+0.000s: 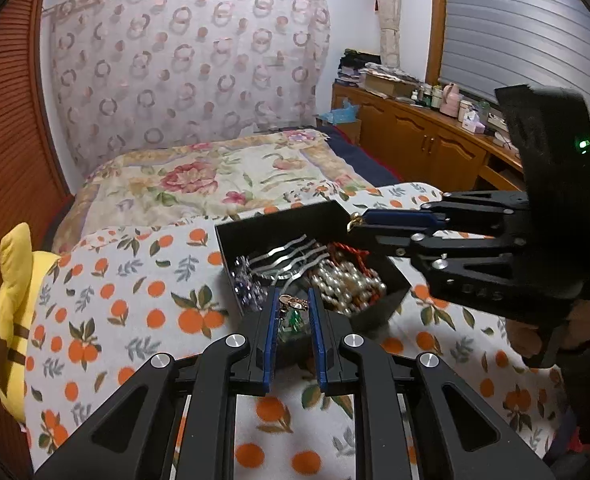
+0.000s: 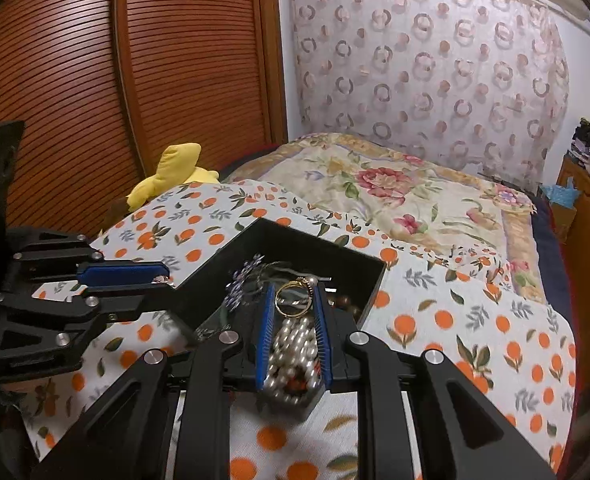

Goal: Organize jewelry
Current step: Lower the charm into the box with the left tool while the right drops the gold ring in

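Note:
A black open box (image 1: 279, 220) of jewelry sits on an orange-print cloth (image 1: 135, 280); it also shows in the right wrist view (image 2: 327, 252). Inside lie white pearl strands (image 1: 351, 280), silver wavy pieces (image 1: 291, 256) and purple beads (image 1: 247, 288). My left gripper (image 1: 293, 300) is shut on a small rose-gold piece (image 1: 293, 302) at the box's near rim; it also shows in the right wrist view (image 2: 163, 280). My right gripper (image 2: 295, 296) is shut on a gold ring (image 2: 293, 300) above the pearls (image 2: 295, 344); it also shows in the left wrist view (image 1: 353, 224).
A yellow plush toy (image 1: 15, 280) lies at the cloth's left edge. A floral bedspread (image 1: 223, 176) lies behind. A wooden cabinet (image 1: 423, 140) with clutter stands at right, a slatted wardrobe door (image 2: 95, 80) at left.

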`<state>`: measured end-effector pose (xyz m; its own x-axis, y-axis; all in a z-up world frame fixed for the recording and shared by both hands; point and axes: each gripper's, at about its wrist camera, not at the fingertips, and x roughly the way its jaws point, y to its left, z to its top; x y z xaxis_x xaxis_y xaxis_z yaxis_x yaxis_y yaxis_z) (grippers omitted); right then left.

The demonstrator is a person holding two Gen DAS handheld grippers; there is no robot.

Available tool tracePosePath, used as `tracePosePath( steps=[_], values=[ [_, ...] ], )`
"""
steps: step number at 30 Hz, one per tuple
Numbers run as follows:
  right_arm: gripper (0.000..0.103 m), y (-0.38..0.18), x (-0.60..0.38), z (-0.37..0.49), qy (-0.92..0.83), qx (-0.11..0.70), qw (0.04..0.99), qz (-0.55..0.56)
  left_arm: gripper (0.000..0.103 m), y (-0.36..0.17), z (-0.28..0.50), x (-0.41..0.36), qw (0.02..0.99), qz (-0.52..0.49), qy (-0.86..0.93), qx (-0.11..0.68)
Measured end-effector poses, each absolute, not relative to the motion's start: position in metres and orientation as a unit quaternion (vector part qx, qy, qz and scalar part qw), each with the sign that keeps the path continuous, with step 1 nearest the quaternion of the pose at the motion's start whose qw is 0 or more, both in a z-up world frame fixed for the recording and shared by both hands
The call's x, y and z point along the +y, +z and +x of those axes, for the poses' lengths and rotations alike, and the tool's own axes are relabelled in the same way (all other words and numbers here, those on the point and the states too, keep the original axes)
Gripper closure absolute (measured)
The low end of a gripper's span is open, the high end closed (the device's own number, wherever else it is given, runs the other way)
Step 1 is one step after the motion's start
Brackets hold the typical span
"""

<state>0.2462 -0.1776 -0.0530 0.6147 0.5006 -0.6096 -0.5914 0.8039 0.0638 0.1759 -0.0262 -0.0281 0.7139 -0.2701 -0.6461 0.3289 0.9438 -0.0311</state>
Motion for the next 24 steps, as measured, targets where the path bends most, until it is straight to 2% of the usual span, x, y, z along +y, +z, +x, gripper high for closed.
tracePosePath(
  steps=[17,20,24],
  values=[
    [0.079,-0.073,-0.178,0.265,0.317,0.326,0.889,-0.049,0.089,-0.034,0.245,-0.029,0.921,0.047,-0.146,0.359],
    [0.074,-0.074,-0.182,0.266,0.306,0.325,0.893,-0.050,0.089,-0.039,0.258,-0.031,0.919,0.045,-0.144,0.364],
    [0.072,-0.072,-0.188,0.269,0.298,0.323,0.897,-0.045,0.089,-0.042,0.268,-0.035,0.919,0.046,-0.139,0.365]
  ],
)
